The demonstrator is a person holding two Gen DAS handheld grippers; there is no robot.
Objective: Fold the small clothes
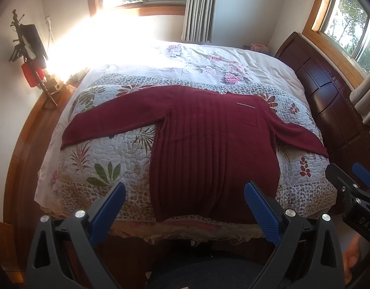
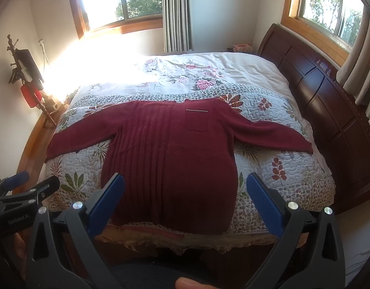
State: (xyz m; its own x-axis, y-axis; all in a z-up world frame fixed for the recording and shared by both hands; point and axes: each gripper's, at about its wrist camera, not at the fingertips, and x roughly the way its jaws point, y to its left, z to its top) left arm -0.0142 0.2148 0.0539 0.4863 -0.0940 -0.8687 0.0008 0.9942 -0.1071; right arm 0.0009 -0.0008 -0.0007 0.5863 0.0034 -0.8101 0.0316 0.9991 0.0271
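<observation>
Maroon sweater flat on bed, hem at near edge; left hand-held gripper and right hand-held gripper released, clear of it.

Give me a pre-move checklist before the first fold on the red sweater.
1. Sweater flat, front up, on the quilt: ok.
2. Both sleeves spread out to the sides, left sleeve and right sleeve unfolded: ok.
3. Left tongs open and empty, short of the hem: ok.
4. Right tongs open and empty, short of the hem: ok.
5. Nothing lying on the sweater: ok.
6. Hem squarely on the bed: not ok, it sits right at the near edge.
</observation>
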